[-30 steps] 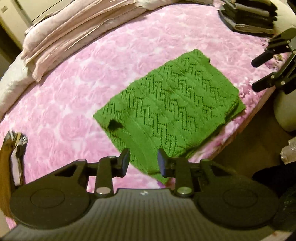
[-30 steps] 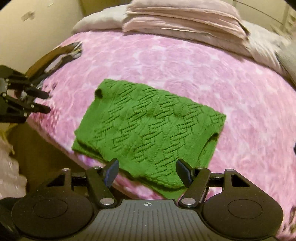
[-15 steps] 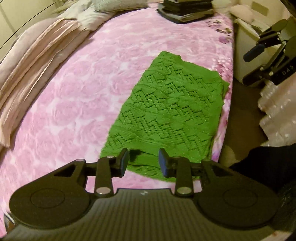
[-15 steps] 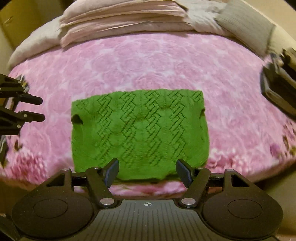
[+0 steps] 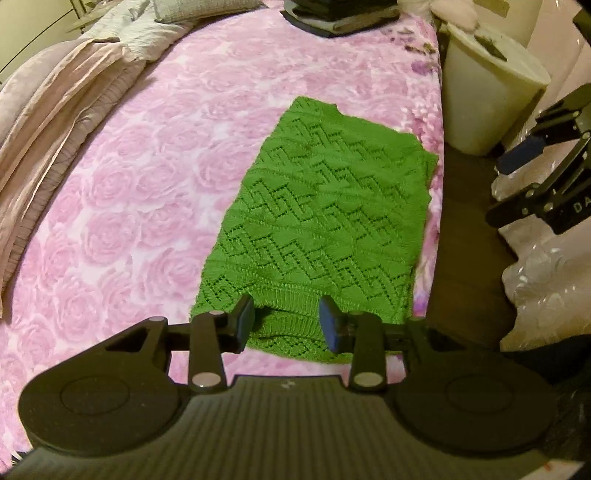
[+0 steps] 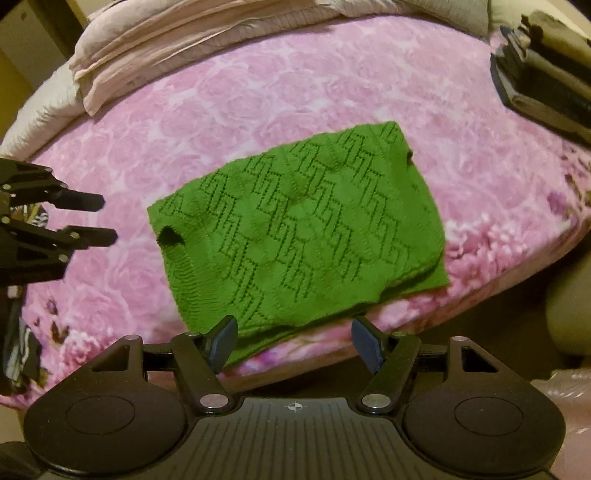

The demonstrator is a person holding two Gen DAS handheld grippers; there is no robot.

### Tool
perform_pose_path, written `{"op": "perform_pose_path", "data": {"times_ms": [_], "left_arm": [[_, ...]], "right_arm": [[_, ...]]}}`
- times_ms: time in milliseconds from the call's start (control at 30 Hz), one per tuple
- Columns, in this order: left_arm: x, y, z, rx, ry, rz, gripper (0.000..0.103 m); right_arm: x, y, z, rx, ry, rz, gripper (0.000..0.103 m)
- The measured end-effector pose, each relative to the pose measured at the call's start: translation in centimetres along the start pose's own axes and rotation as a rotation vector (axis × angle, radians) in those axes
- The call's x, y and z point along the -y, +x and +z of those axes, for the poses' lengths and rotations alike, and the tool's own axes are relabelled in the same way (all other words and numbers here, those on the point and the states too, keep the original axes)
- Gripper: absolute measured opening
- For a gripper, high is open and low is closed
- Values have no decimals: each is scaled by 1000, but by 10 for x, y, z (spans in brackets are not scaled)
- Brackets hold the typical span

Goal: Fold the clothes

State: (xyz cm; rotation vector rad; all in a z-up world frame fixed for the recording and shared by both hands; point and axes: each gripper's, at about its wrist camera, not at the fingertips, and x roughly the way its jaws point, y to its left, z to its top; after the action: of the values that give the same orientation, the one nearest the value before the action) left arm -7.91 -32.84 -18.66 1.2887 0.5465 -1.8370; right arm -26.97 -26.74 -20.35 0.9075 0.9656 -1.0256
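Your green knit sweater [image 5: 325, 218] lies folded into a flat rectangle at centre frame, near the pink rose-patterned bed's [image 5: 155, 166] edge. Dark folded clothes [image 6: 546, 81] sit upper right. Your left gripper [image 5: 287, 325] is opening, empty; your right gripper [image 6: 294, 343] stands wide, empty.

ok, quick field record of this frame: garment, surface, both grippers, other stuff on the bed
garment: green knit sweater, folded into a rectangle, lying flat near the bed edge
surface: pink rose-pattern bedspread
left gripper: jaws opening, nothing between them, over the sweater's near hem
right gripper: open, empty, over the near edge
other: folded pink bedding; dark folded stack; white bin beside the bed
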Motion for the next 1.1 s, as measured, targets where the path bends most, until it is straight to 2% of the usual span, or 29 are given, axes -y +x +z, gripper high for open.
{"op": "perform_pose_path", "data": {"times_ms": [100,333,500,700,867,933,1033,1100], "left_arm": [[4,-1,1,2,21,5,34],[1,3,-2,4,89,-35,36],[-11,15,-9,20,191,-80,37],[-36,36,-31,40,386,-94,44],[-51,59,-56,65,586,-82,54],[-54,71,-65,77,670,-81,60],[-53,90,-79,110,818,-58,64],[-53,103,-87,138,893,-58,66]], "right_arm": [[-3,2,-2,-3,-1,17,65],[-13,4,-10,3,60,-18,65],[-23,10,-19,11,153,-79,65],[-42,22,-36,44,191,-113,65],[-72,49,-55,77,59,-156,66],[-88,65,-63,86,-16,-177,70],[-110,93,-75,106,-164,-199,78],[-125,112,-83,119,-273,-224,78]]}}
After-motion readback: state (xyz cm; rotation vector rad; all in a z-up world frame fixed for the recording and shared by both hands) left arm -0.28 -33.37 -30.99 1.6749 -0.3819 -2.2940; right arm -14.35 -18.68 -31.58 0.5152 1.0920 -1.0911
